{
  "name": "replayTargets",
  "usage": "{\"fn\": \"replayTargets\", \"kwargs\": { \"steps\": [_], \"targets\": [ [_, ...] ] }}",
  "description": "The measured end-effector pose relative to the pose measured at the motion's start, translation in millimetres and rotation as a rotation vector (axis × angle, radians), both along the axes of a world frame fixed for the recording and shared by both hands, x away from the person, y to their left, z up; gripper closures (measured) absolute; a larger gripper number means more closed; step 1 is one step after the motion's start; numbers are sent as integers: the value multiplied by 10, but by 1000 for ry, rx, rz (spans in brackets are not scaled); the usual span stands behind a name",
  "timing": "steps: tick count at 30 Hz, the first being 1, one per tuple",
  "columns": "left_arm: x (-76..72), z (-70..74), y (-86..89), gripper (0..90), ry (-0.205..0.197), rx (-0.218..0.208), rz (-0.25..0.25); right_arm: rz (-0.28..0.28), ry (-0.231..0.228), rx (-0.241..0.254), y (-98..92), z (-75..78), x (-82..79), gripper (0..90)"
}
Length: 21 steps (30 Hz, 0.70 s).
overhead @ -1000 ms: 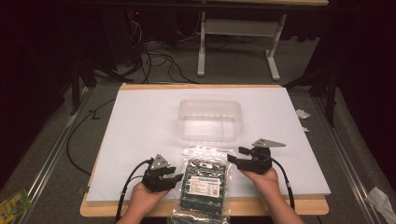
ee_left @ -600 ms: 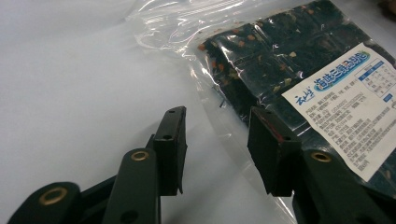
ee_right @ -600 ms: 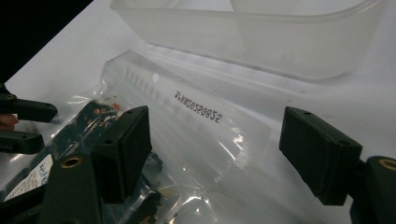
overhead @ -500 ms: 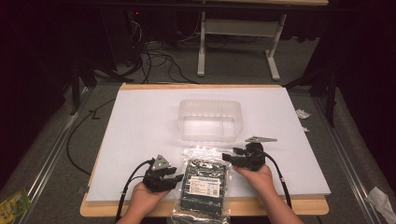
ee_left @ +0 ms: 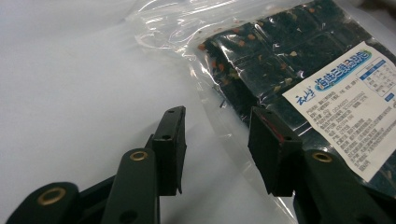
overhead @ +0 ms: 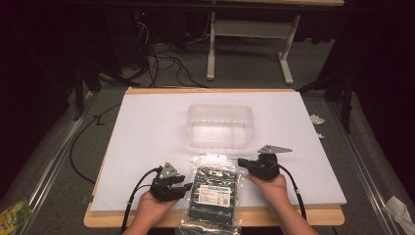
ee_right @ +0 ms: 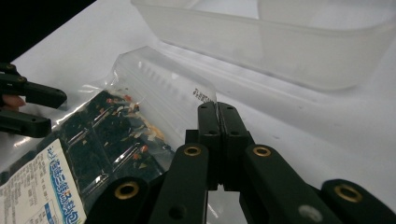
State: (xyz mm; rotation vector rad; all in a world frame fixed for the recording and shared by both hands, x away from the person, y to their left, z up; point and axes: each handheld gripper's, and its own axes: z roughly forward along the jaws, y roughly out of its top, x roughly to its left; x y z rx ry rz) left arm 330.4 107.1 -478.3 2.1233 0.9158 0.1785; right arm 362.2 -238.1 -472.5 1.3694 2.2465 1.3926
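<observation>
The right gripper had just been closed on the bag's clear corner (previously open); the left gripper was held apart.

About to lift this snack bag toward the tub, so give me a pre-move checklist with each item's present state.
1. Right gripper shut on the bag's clear top edge: ok; its jaws have just closed, film between the pads.
2. Left gripper gripping the bag: not ok; jaws open, straddling the bag's side edge.
3. Plastic tub free to receive: ok, looks empty.
4. Bag fully on the white table: not ok; its near end overhangs the front edge.
5. Strength of the right grip: cannot tell.
</observation>
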Motion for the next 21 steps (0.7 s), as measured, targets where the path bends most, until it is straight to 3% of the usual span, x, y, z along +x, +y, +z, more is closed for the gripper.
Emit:
{"fn": "replayTargets", "kwargs": {
  "steps": [3, 6, 11, 14, 18, 21],
  "targets": [
    [0, -2, -2, 554, 3, -4, 1, 4, -34, -7, 18, 34, -35, 900],
    [23, -8, 8, 545, 26, -32, 10, 6, -73, 18, 3, 103, -97, 900],
    [81, -32, 18, 622, 92, -106, 1, 10, -115, 43, -2, 167, -158, 900],
    [83, -37, 0, 699, 103, -118, -7, 11, -130, 45, 6, 190, -175, 900],
    [83, -7, 17, 850, 65, -129, -5, 9, -140, 50, 1, 207, -178, 900],
    [44, 45, 11, 896, 37, -114, 13, 1, -148, 65, -11, 232, -179, 900]
  ]
}}
